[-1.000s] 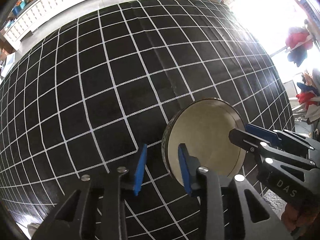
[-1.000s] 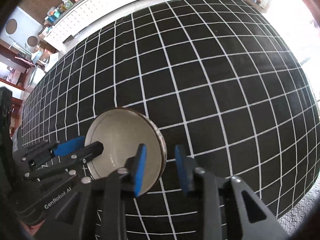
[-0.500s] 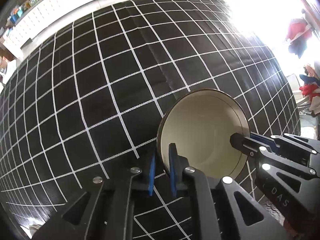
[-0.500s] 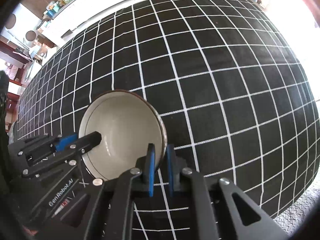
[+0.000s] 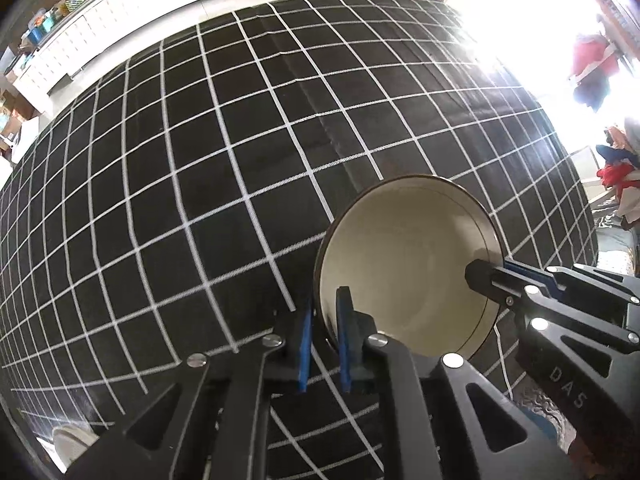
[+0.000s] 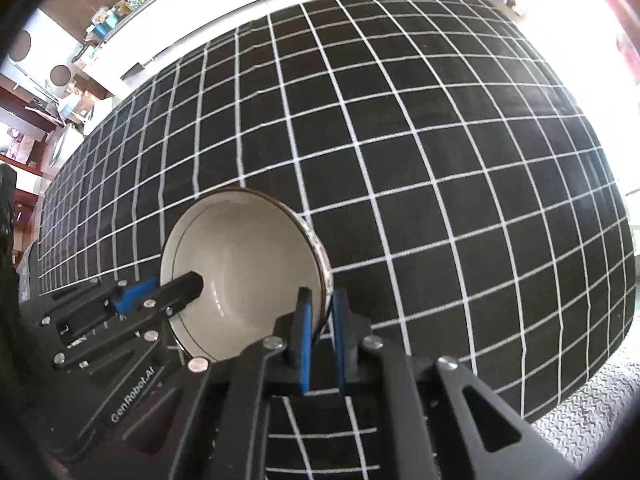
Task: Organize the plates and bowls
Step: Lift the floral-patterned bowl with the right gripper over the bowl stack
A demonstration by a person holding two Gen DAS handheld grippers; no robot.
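Left wrist view shows the left gripper (image 5: 324,340) closed on the rim of a cream bowl (image 5: 408,268), one blue pad (image 5: 305,350) outside the wall and the other inside it. The bowl sits at about four o'clock in this picture, over a black tablecloth (image 5: 200,184) with a white grid. Its rim is dark and its inside is plain and pale. At about three o'clock the right gripper (image 5: 486,276) reaches in from the right edge and pinches the opposite side of the rim, one black finger lying over the inside of the bowl. A pale round object (image 5: 70,444) shows only in part at seven o'clock near the picture's edge; what it is I cannot tell. White cabinets (image 5: 120,12) stand beyond the table at eleven o'clock.

Right wrist view shows the same grip from the other side. The right gripper (image 6: 320,336) is clamped on the bowl (image 6: 244,276) at its right rim, one pad inside and one outside. The bowl lies at about seven o'clock here, above the tablecloth (image 6: 440,160). The left gripper (image 6: 180,288) comes in at nine o'clock and holds the left rim, its black finger across the pale inside. Whether the bowl rests on the cloth or is lifted off it I cannot tell.
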